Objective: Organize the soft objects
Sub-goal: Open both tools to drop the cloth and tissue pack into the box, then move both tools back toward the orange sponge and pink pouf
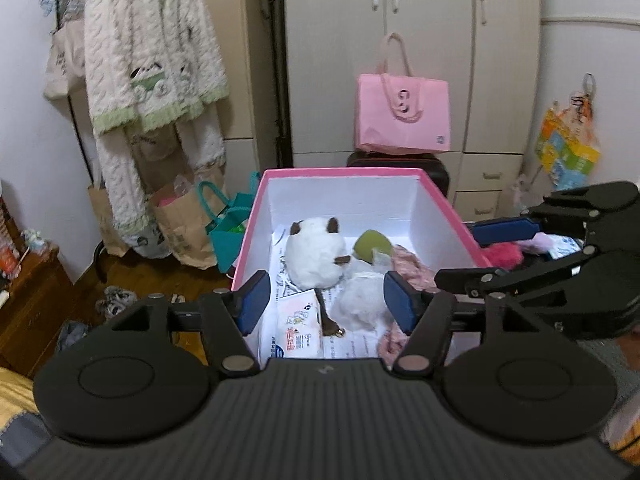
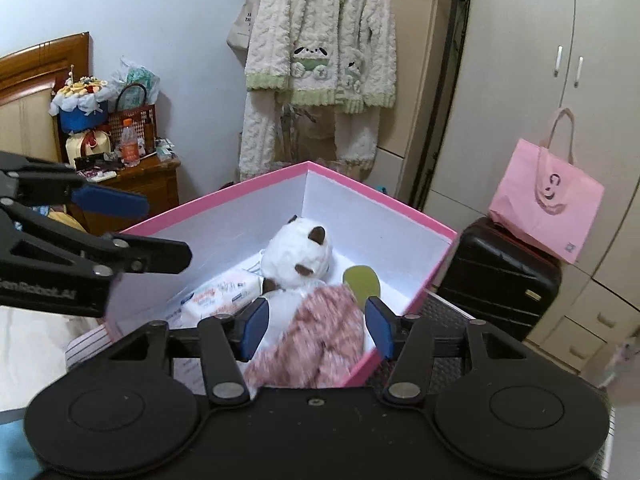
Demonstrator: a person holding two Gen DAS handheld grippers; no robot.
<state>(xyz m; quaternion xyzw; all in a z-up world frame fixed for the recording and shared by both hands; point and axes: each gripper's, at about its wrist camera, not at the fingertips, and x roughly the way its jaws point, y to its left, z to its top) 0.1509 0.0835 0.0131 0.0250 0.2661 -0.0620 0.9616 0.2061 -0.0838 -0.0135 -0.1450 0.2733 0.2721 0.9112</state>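
Observation:
A pink box (image 1: 444,208) with white inside holds a white plush with brown ears (image 1: 316,252), a green soft ball (image 1: 372,244), a pink patterned cloth (image 1: 412,268), a white fluffy item (image 1: 360,300) and a tissue pack (image 1: 298,332). My left gripper (image 1: 326,304) is open and empty above the box's near side. My right gripper (image 2: 316,326) is open over the box (image 2: 424,288), with the pink patterned cloth (image 2: 316,340) lying loose between its fingers, blurred. The plush (image 2: 298,256) and green ball (image 2: 360,280) lie beyond it.
A pink paper bag (image 1: 402,114) stands on a black suitcase (image 2: 496,276) by the wardrobe. Fluffy pyjamas (image 1: 148,52) hang on a rack at left. Paper bags (image 1: 184,220) sit on the floor. A wooden nightstand (image 2: 144,184) holds clutter. More soft items (image 1: 504,254) lie right of the box.

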